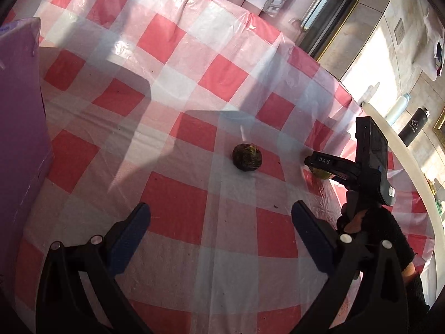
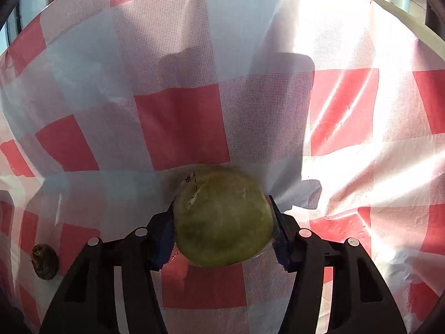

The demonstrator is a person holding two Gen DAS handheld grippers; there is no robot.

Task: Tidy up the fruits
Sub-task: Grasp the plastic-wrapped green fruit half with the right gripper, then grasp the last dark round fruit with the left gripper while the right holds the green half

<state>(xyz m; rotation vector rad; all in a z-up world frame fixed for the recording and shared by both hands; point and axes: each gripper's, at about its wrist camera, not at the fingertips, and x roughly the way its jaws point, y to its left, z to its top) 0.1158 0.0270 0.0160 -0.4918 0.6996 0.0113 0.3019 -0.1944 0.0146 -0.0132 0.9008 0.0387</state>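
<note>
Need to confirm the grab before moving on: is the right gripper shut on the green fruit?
Shut on it: the right gripper has a blue pad pressed on each side of the green fruit.

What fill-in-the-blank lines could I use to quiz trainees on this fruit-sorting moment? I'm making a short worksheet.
1. The right gripper is shut on a round ____ fruit.
2. The left gripper is open and holds ____.
3. The dark fruit lies on a red-and-white ____ tablecloth.

Missing words: green; nothing; checked
</note>
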